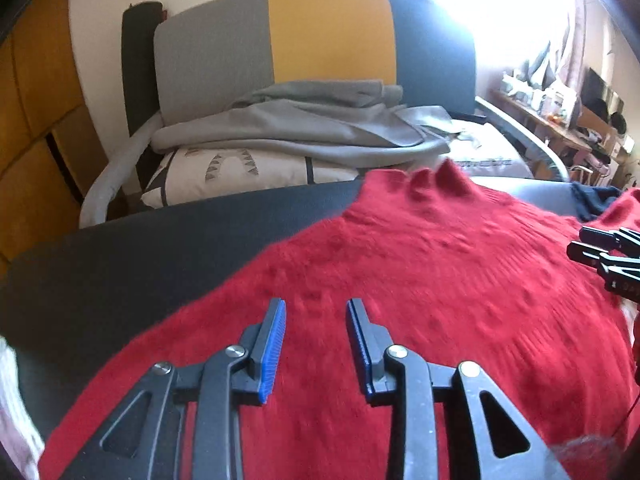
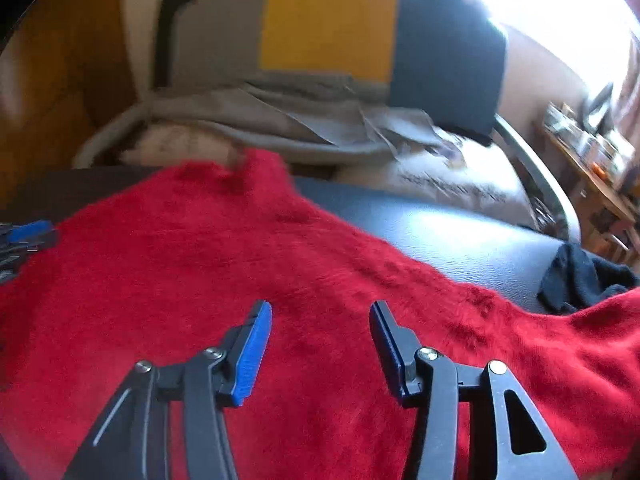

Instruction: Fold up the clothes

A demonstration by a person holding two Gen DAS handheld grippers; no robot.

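**Here, one red sweater lies spread and both tools hover parted**

Plainly, in the left wrist view the red sweater lies spread flat on the dark table, its collar at the far edge, probably so its sides and sleeves can be folded inward. The left gripper hangs over the near left part of the knit with its jaws apart and nothing between them, seemingly poised to pick a fold point. The right gripper enters at the right edge; its state is unclear from here. Beyond the table, one chair carries a stack: one grey garment on a patterned cushion.

In the right wrist view, one red sweater fills the near field. The right gripper sits above it, jaws wide, clasping nothing. One dark garment lies bunched at the far right, likely waiting its turn. Count: two grippers, three garments.
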